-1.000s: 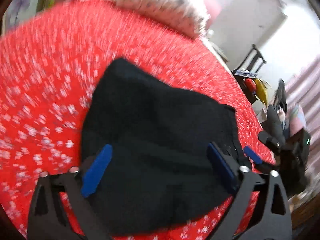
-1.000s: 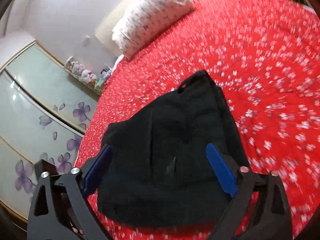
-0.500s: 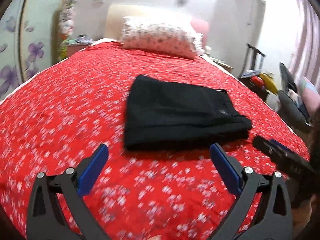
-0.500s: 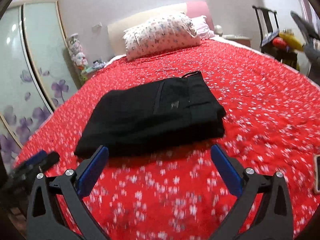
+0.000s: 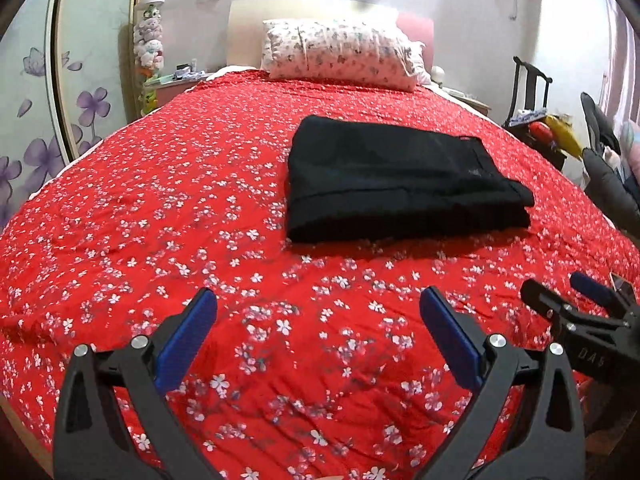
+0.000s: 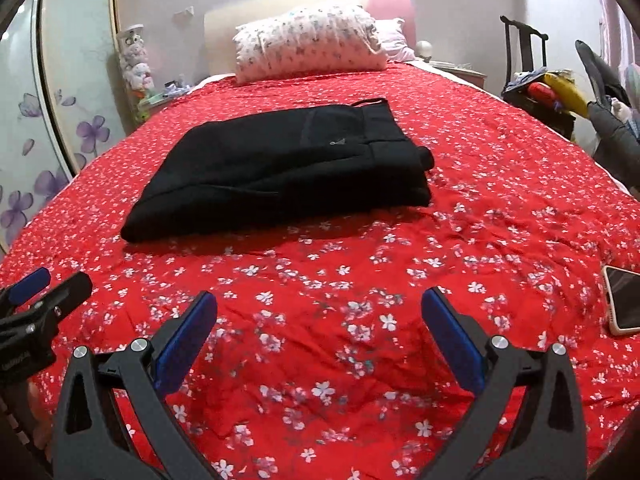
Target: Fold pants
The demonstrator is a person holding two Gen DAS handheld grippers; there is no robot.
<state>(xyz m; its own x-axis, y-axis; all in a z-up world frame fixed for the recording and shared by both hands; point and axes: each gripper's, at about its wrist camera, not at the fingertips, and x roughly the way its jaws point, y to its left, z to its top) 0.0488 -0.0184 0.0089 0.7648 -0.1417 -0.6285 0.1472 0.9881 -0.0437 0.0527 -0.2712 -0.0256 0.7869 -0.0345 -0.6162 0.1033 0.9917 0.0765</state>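
Black pants (image 5: 396,182) lie folded into a flat rectangle in the middle of the red flowered bedspread (image 5: 160,216); they also show in the right wrist view (image 6: 288,164). My left gripper (image 5: 318,320) is open and empty, held back above the bed's near part, well short of the pants. My right gripper (image 6: 320,318) is open and empty too, at a similar distance. Each gripper shows at the edge of the other's view: the right one (image 5: 576,300) and the left one (image 6: 44,288).
A flowered pillow (image 5: 340,54) lies at the headboard. A phone (image 6: 624,300) lies on the bedspread at the right. A dark chair with clutter (image 5: 536,120) stands beyond the bed's right edge. A flowered wardrobe door (image 5: 36,92) and stuffed toys (image 5: 150,52) are at the left.
Both grippers have pulled back and away from the folded pants, from right above them to the near part of the bed. The pants stay folded and still.
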